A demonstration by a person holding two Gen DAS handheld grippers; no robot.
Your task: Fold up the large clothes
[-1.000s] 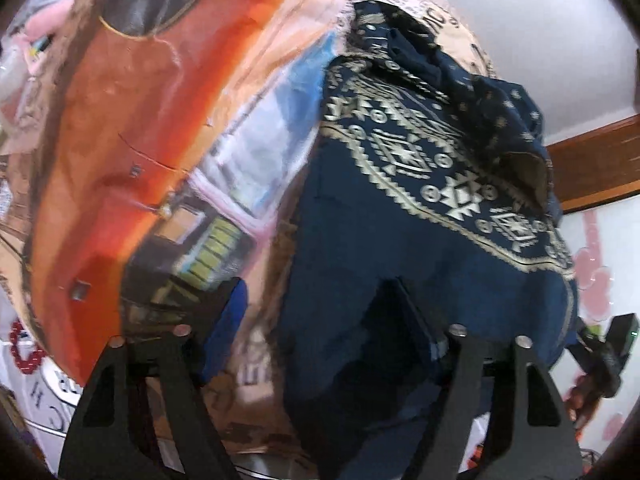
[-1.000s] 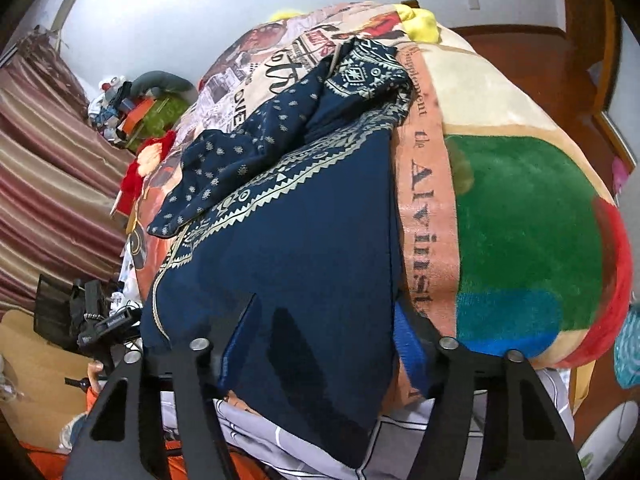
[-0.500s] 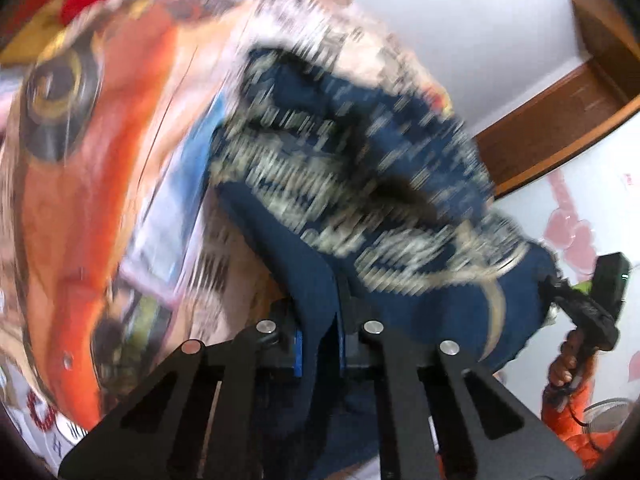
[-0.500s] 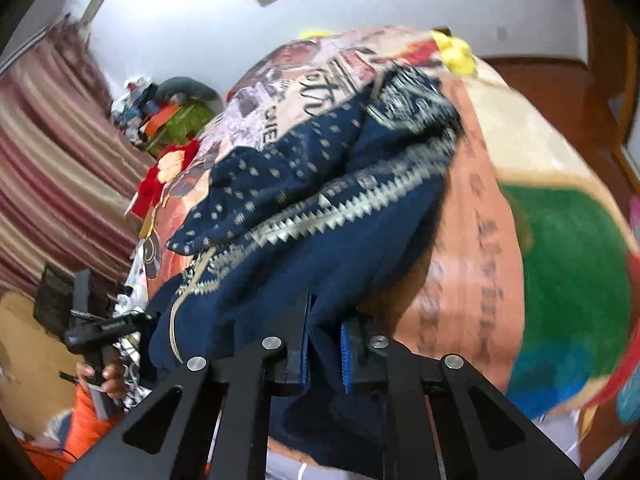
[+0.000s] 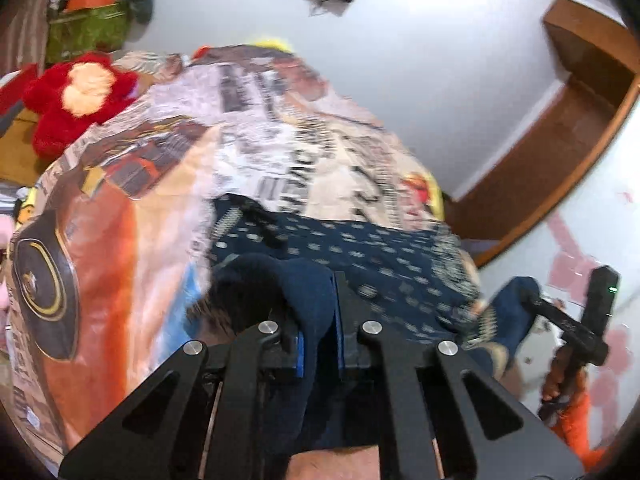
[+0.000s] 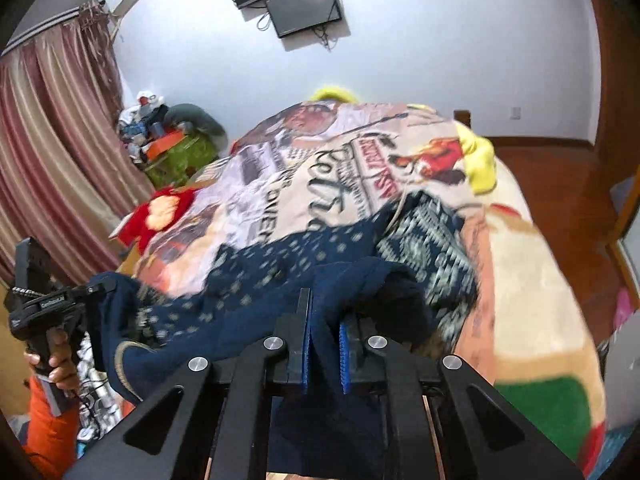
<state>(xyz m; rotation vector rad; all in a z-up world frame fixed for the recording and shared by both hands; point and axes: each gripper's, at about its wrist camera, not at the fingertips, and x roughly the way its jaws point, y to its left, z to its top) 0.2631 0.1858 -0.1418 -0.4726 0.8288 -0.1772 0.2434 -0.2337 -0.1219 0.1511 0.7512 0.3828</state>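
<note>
left gripper (image 5: 318, 340): pinched on blue garment (image 5: 360, 256), frame middle | right gripper (image 6: 324, 340): pinched on the same cloth (image 6: 256, 280), lower middle | risk: 1 edge could be dropped if cloth is tugged over the bed blanket (image 6: 520, 320)

We're looking at a home bedroom: a printed blanket (image 6: 400, 184) covering the bed, curtains (image 6: 52, 152) hanging, a wall-mounted TV (image 6: 304, 8) showing.
</note>
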